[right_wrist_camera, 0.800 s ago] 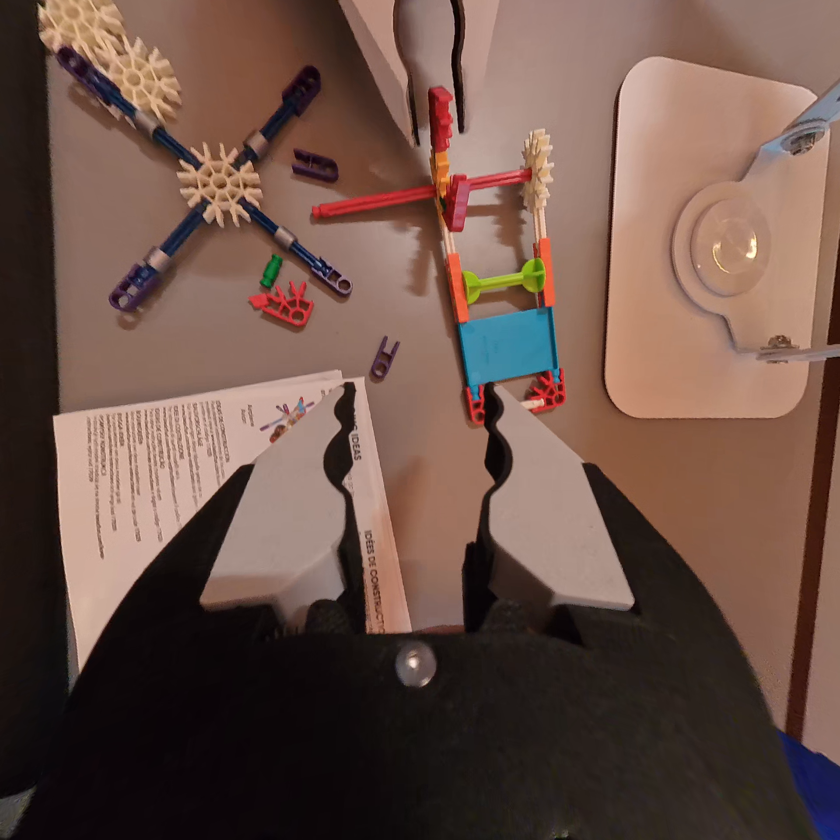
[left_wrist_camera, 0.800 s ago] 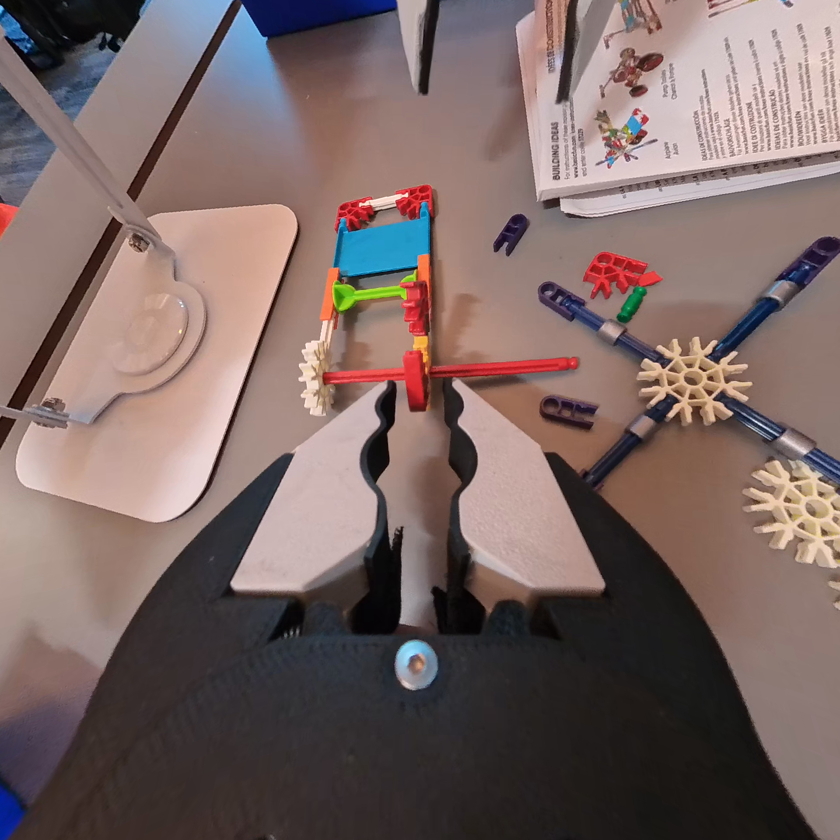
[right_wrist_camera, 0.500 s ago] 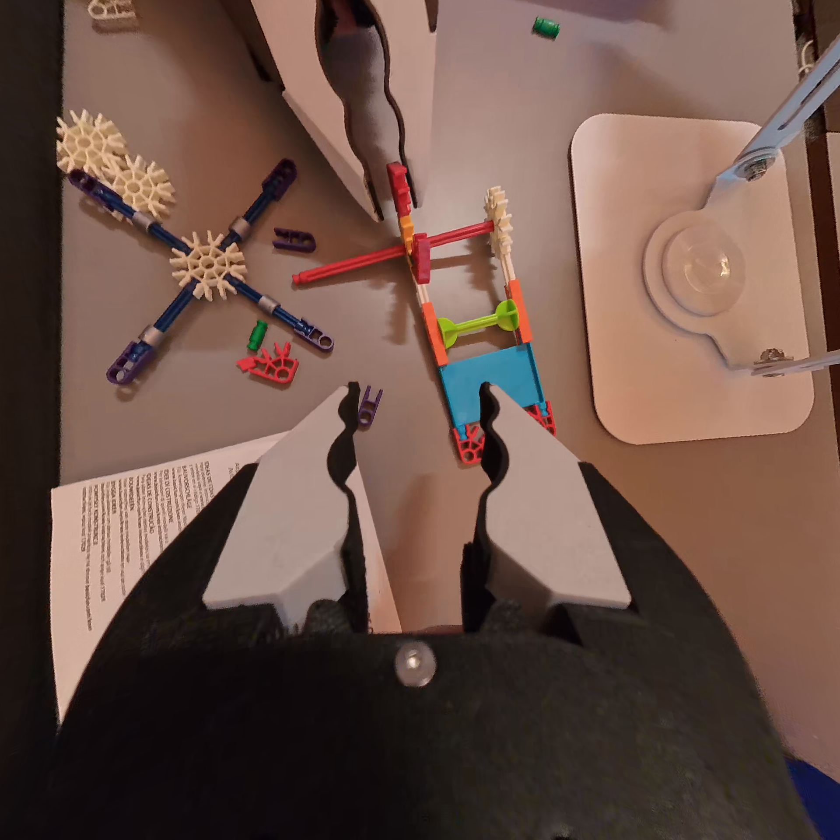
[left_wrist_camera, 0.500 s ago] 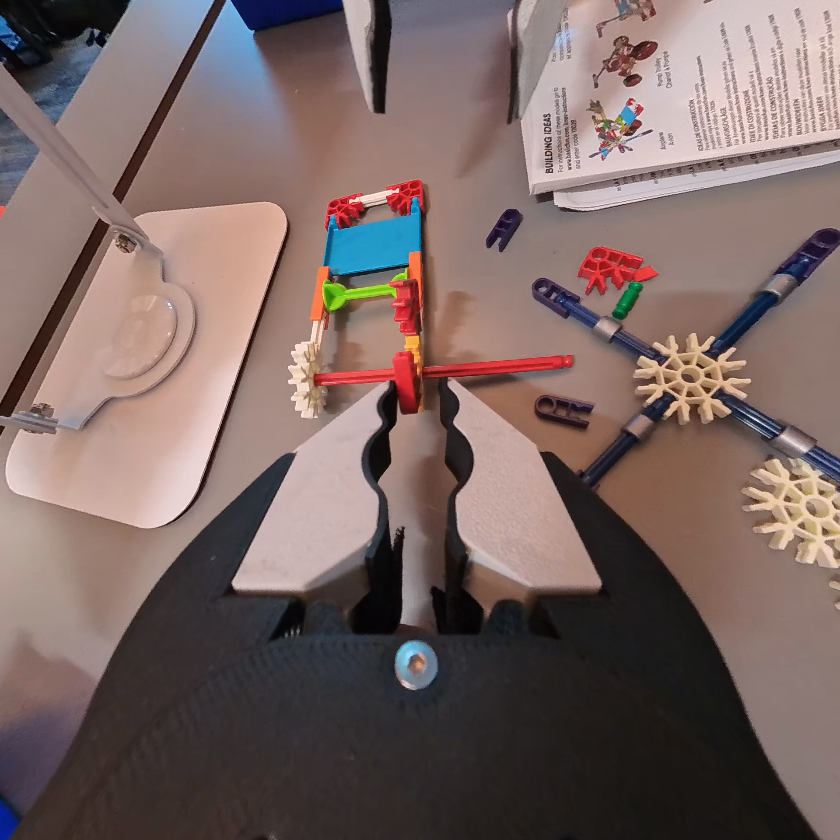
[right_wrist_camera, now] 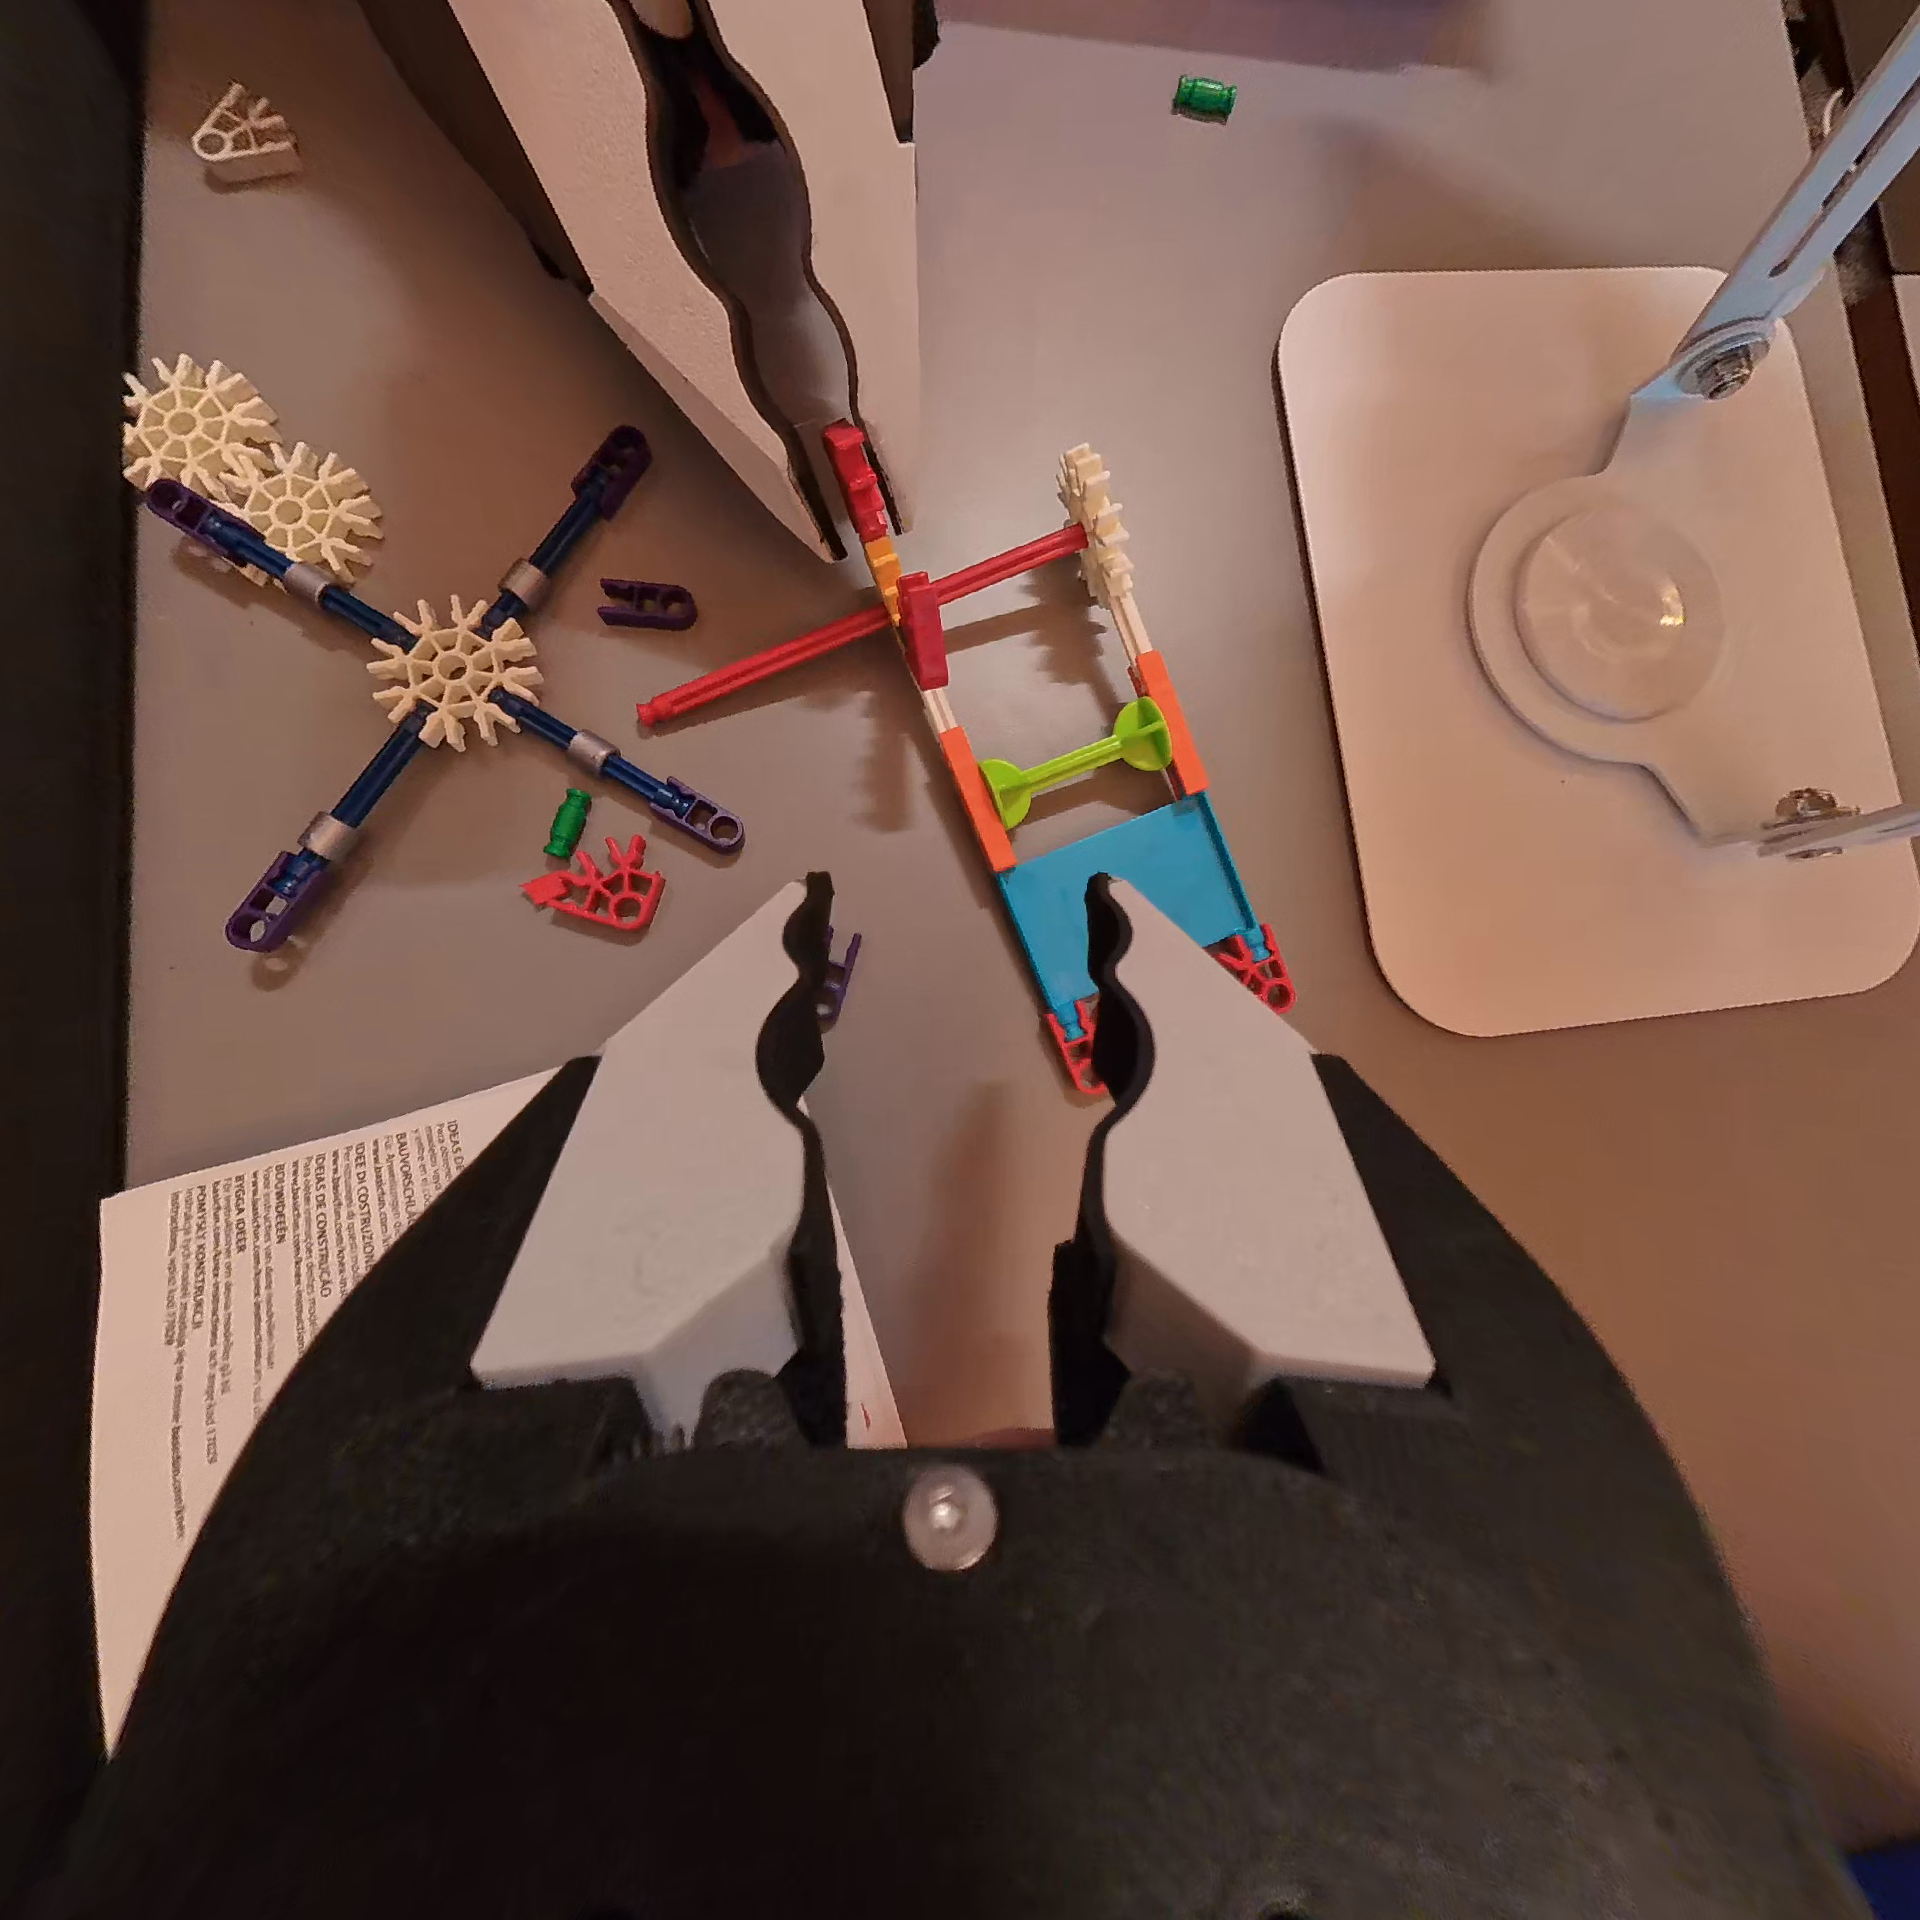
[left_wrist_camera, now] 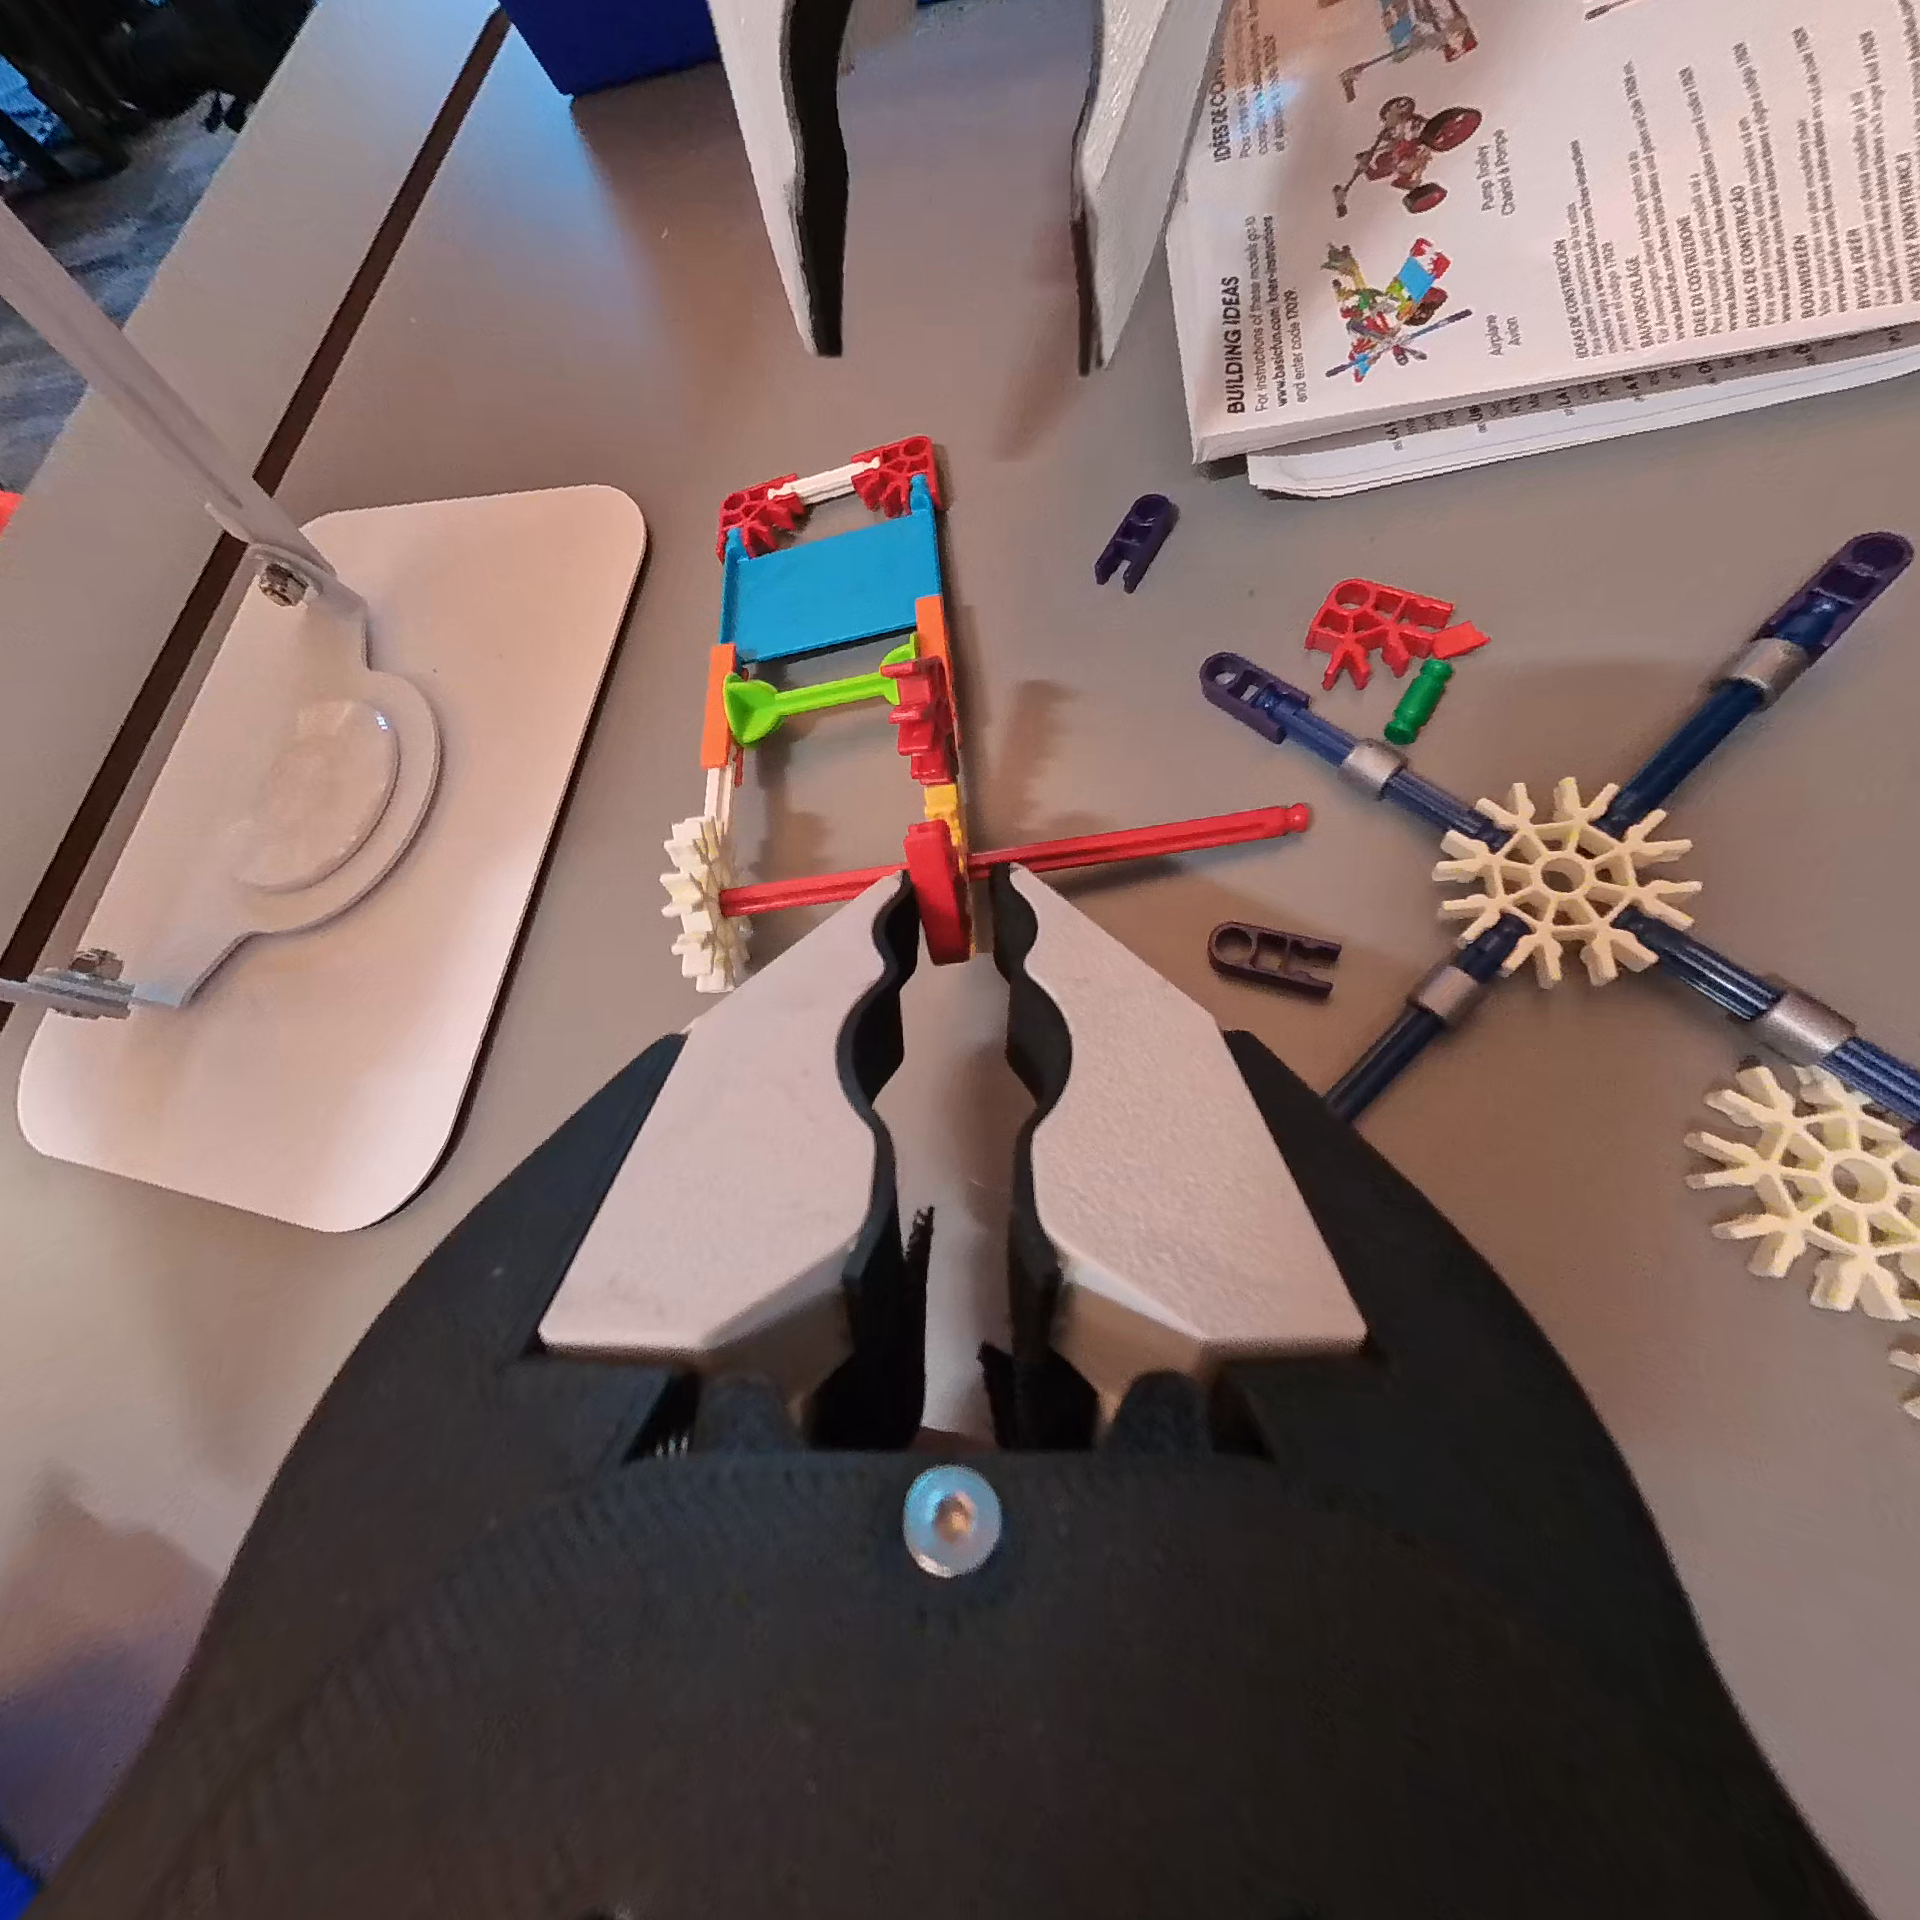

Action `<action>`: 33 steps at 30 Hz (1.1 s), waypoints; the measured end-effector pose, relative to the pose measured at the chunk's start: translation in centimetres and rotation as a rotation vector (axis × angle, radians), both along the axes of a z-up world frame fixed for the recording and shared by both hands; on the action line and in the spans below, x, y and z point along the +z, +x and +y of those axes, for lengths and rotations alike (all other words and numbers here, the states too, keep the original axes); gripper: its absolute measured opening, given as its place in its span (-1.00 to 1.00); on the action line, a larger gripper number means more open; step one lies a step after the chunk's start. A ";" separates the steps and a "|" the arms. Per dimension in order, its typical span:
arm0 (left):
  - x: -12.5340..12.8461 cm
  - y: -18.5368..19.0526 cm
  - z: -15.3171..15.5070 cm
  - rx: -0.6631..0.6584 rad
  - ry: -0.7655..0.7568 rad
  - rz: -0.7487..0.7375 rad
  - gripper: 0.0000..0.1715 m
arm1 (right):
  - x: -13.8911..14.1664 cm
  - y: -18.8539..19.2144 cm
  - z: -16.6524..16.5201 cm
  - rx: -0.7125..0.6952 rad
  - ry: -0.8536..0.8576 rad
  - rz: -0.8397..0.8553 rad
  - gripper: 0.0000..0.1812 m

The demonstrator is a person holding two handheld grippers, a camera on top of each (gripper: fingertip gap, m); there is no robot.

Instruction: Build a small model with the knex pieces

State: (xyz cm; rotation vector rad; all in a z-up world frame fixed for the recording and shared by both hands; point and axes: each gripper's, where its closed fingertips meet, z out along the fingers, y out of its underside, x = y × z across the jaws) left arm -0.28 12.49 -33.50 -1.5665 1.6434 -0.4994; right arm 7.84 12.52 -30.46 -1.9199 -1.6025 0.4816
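1. The left gripper [left_wrist_camera: 948,914] has its jaws drawn close on the red connector [left_wrist_camera: 938,902] at the near end of the toy frame [left_wrist_camera: 831,686]. Its tips straddle that piece, one on each side, and in the right wrist view they look clamped on it.
2. The frame's long axis runs straight away from the left jaws, toward the other gripper: yellow and red connectors, a lime-green rod [left_wrist_camera: 816,701], a blue panel [left_wrist_camera: 826,603], and two red corner connectors at the far end.
3. A long red rod [left_wrist_camera: 1132,840] crosses the frame at right angles just beyond the left tips, ending in a cream gear [left_wrist_camera: 698,902] on the frame's other rail.
4. The right gripper [right_wrist_camera: 954,894] has its jaws spread and holds nothing. One finger overlaps the blue panel's end; whether it touches is unclear. The other finger is just beside a small purple clip [right_wrist_camera: 840,971].
5. So the left gripper is at one end of the frame and the right gripper is near the opposite end.
6. Around them are a blue-rod cross with a cream snowflake hub [right_wrist_camera: 454,673], a loose red connector [right_wrist_camera: 608,885], a green spacer [right_wrist_camera: 566,821], a printed leaflet [left_wrist_camera: 1558,208] and a white stand base [right_wrist_camera: 1621,644].
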 end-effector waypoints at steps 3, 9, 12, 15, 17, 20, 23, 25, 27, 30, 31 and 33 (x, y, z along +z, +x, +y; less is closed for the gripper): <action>0.1 0.1 -0.1 0.000 0.002 -0.003 -0.87 | -0.4 -0.2 0.1 -0.006 -0.013 0.004 -0.49; 0.3 0.7 -0.3 -0.001 0.017 -0.005 -0.88 | -0.9 -1.3 0.1 -0.012 -0.029 0.040 -0.61; 0.3 0.8 -0.4 -0.004 0.021 -0.004 -0.91 | -0.9 -2.2 0.4 -0.017 -0.017 0.074 -0.62; 0.3 1.2 -0.6 -0.012 0.021 -0.007 -0.91 | -0.9 -3.3 0.5 -0.015 -0.018 0.115 -0.64; 0.3 1.5 -0.9 -0.024 0.024 -0.012 -0.92 | -1.3 -3.8 0.5 -0.014 -0.025 0.123 -0.65; 0.3 2.0 -1.2 -0.030 0.035 -0.010 -0.93 | -1.8 -4.4 0.2 -0.003 -0.054 0.140 -0.70; 0.3 2.2 -1.2 -0.023 0.045 -0.007 -0.93 | -2.0 -4.7 -0.2 0.007 -0.080 0.155 -0.80; 0.2 2.3 -1.0 -0.015 0.045 -0.011 -0.94 | -2.0 -4.8 -0.4 0.019 -0.092 0.163 -0.90; 0.2 2.3 -1.0 -0.013 0.042 -0.013 -0.94 | -2.0 -4.9 -0.4 0.018 -0.094 0.169 -0.93; 0.2 2.4 -0.8 0.006 0.040 -0.017 -0.95 | -2.1 -4.9 0.0 -0.009 -0.103 0.181 -0.95; 0.2 2.4 -0.7 0.016 0.043 -0.018 -0.95 | -2.1 -4.9 0.2 -0.023 -0.115 0.193 -0.95; 0.2 2.4 -0.4 0.036 0.038 -0.022 -0.95 | -2.1 -4.9 0.6 -0.062 -0.158 0.226 -0.95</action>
